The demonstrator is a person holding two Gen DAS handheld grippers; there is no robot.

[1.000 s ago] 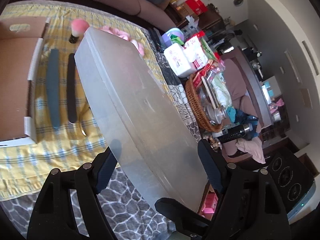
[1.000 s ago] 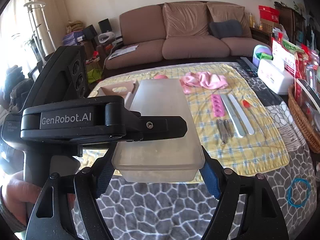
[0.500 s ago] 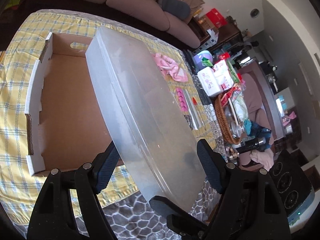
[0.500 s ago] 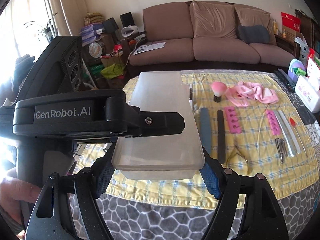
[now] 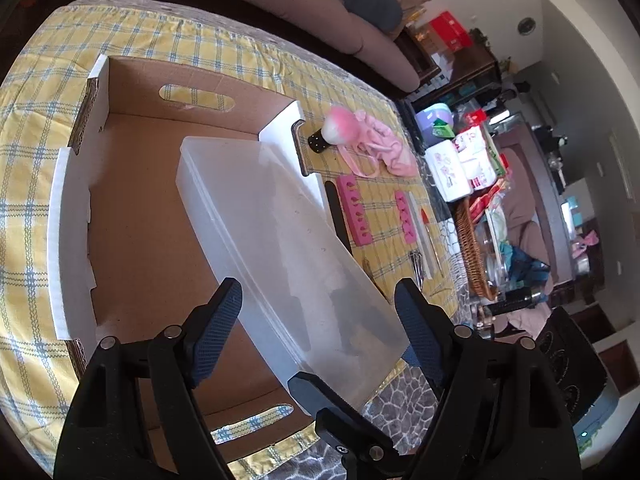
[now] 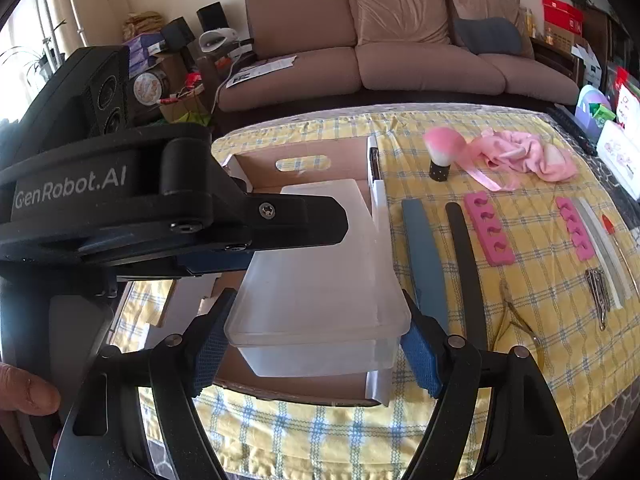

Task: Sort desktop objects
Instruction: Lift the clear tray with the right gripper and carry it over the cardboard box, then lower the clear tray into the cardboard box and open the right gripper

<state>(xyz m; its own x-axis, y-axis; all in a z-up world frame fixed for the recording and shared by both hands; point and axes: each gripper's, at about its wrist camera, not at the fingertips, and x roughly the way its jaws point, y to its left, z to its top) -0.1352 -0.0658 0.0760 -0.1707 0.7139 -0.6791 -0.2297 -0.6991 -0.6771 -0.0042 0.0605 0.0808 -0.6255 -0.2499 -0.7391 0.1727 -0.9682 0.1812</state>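
A long translucent plastic box (image 5: 272,232) (image 6: 320,264) hangs low over the open cardboard tray (image 5: 68,240) (image 6: 377,204) on the yellow checked cloth. Its far end lies within the tray walls; I cannot tell whether it touches the floor. My left gripper (image 5: 316,320) is shut on the box's near end, both blue pads against its sides. My right gripper (image 6: 316,340) is shut on the same end, pads pressed to its two corners. In the right wrist view a left gripper finger (image 6: 296,220) lies across the box's top. A right gripper finger (image 5: 340,412) shows low in the left wrist view.
Right of the tray lie a pink brush (image 6: 440,152), a pink cloth (image 6: 528,156), a blue nail file (image 6: 424,256), a black file (image 6: 464,264), two pink toe separators (image 6: 488,228), and nippers (image 6: 512,320). A wicker basket (image 5: 468,248) stands at the table's right edge. A sofa (image 6: 380,40) is behind.
Both grippers have carried the box leftward across the cloth and downward. It was above the files and cloth; now it is over the cardboard tray, lower and flatter.
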